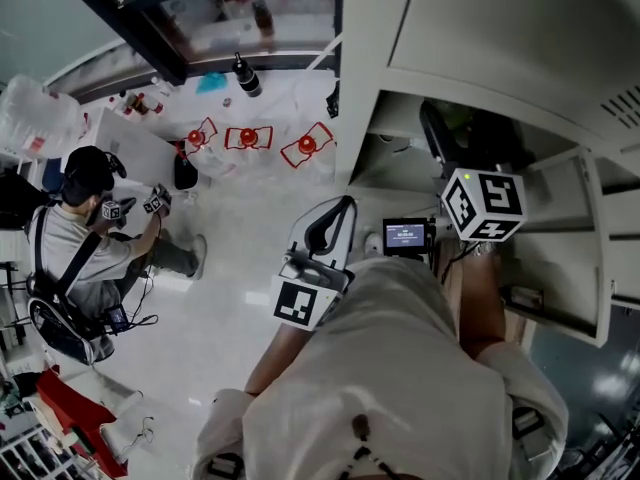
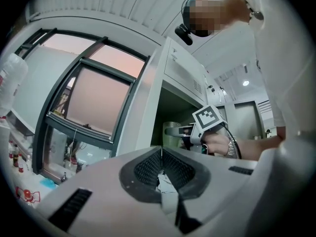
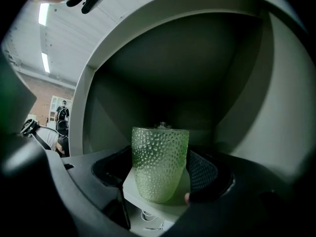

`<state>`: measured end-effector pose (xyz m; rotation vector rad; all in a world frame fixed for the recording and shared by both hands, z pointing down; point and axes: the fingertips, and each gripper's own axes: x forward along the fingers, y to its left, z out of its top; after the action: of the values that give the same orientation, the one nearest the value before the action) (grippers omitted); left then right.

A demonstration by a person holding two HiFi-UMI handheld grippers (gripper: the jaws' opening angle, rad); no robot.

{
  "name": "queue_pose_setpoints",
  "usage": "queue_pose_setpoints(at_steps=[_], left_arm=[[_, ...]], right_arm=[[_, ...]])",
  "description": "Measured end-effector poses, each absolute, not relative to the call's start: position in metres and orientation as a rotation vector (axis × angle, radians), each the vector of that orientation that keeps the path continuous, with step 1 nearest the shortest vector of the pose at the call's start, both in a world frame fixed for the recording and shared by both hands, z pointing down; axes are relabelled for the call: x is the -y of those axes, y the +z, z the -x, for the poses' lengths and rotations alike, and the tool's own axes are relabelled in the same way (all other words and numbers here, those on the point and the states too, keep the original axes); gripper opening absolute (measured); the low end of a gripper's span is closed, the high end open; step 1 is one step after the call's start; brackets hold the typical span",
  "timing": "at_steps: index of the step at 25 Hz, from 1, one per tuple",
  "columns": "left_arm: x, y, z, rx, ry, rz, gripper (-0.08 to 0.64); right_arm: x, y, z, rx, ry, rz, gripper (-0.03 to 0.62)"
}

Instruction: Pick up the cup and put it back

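Observation:
A green dimpled glass cup (image 3: 159,162) stands upright on a white shelf (image 3: 134,191) inside a dark cabinet compartment. My right gripper (image 3: 160,176) has a pad against each side of the cup and is shut on it. Seen from the left gripper, the cup (image 2: 171,133) shows pale green at the tip of the right gripper (image 2: 177,131), just inside the cabinet opening. In the head view the right gripper's marker cube (image 1: 483,205) is at the cabinet and the jaws are hidden. My left gripper (image 2: 161,169) is shut on nothing, held up away from the cabinet (image 1: 322,230).
The white cabinet (image 1: 480,28) has several open compartments at the right. A dark-framed window (image 2: 84,98) is to its left. Another person (image 1: 85,228) sits at the far left holding grippers. Red folding frames (image 1: 248,138) and a dark bottle (image 1: 246,76) lie beyond.

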<state>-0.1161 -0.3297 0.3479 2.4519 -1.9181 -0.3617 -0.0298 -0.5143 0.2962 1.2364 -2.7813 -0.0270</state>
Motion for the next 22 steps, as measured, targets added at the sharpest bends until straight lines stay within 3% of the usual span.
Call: queue_pose_setpoints(at_steps=[22], left_arm=[[0.273, 0.361, 0.101, 1.472, -0.288, -2.710, 0.009]], right_arm=[[0.382, 0.300, -0.027, 2.647, -0.007, -1.585, 0.337]])
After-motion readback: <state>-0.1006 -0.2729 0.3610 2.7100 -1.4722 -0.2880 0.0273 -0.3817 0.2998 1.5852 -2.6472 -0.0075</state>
